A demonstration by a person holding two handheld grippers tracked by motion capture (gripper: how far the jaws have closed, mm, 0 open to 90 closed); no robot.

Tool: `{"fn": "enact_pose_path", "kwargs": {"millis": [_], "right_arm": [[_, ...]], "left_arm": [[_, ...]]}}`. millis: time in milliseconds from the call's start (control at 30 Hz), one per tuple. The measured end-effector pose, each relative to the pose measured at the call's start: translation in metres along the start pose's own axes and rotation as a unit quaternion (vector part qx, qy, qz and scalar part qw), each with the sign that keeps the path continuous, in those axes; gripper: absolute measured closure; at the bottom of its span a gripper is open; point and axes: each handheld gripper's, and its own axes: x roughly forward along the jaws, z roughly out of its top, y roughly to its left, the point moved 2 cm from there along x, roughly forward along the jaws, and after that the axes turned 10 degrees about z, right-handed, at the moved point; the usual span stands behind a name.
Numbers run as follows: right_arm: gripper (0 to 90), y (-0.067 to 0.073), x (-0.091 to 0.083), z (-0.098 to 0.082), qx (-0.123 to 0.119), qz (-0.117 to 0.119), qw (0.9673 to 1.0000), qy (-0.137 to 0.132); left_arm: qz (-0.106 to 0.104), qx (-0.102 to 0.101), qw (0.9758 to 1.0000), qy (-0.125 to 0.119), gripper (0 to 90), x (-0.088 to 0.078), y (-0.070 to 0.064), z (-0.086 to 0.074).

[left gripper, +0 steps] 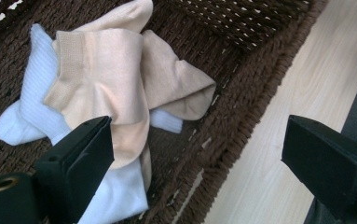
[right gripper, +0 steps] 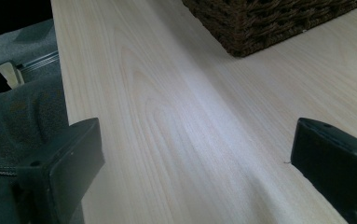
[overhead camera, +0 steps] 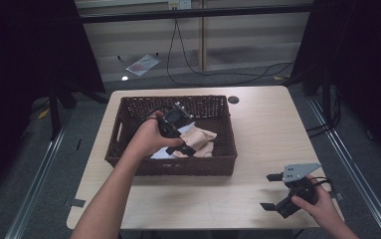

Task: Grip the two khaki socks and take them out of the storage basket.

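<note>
A dark brown wicker basket (overhead camera: 128,107) sits on the light wood table (overhead camera: 267,129). Inside it lie beige socks (overhead camera: 200,139) crumpled on top of white socks (overhead camera: 160,153). My left gripper (overhead camera: 180,138) hovers inside the basket just over the socks, open, with nothing between its jaws. From the left gripper view the beige socks (left gripper: 115,79) and white socks (left gripper: 36,93) lie just beyond the jaws, on the woven basket floor (left gripper: 181,154). My right gripper (overhead camera: 272,191) rests low over the table's near right corner, open and empty. A basket corner (right gripper: 260,23) appears in the right gripper view.
A small black disc (overhead camera: 233,99) lies on the table behind the basket. Cables (overhead camera: 213,72) trail across the floor beyond the far edge. Bare tabletop (right gripper: 190,130) stretches right of the basket and in front of my right gripper.
</note>
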Motion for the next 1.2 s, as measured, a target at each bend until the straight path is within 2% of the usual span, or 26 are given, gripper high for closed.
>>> {"fn": "enact_pose_path", "kwargs": {"millis": [233,433,900,1200], "right_arm": [[2.2,0.0,0.0,0.0,-0.001,-0.001,1.0,0.001],[2.2,0.001,-0.001,0.0,-0.002,-0.001,1.0,0.002],[2.2,0.002,-0.001,0.0,-0.002,-0.001,1.0,0.002],[2.2,0.002,-0.002,0.0,-0.004,0.001,1.0,0.001]], "left_arm": [[0.001,0.0,0.9999,0.011,9.4,0.007,0.004,0.008],[0.005,-0.012,0.9999,0.008,10.2,0.014,0.007,0.013],[0.035,-0.025,0.9986,0.029,15.0,0.036,0.024,0.016],[0.049,-0.028,0.9982,0.02,21.1,0.052,0.032,0.016]]}}
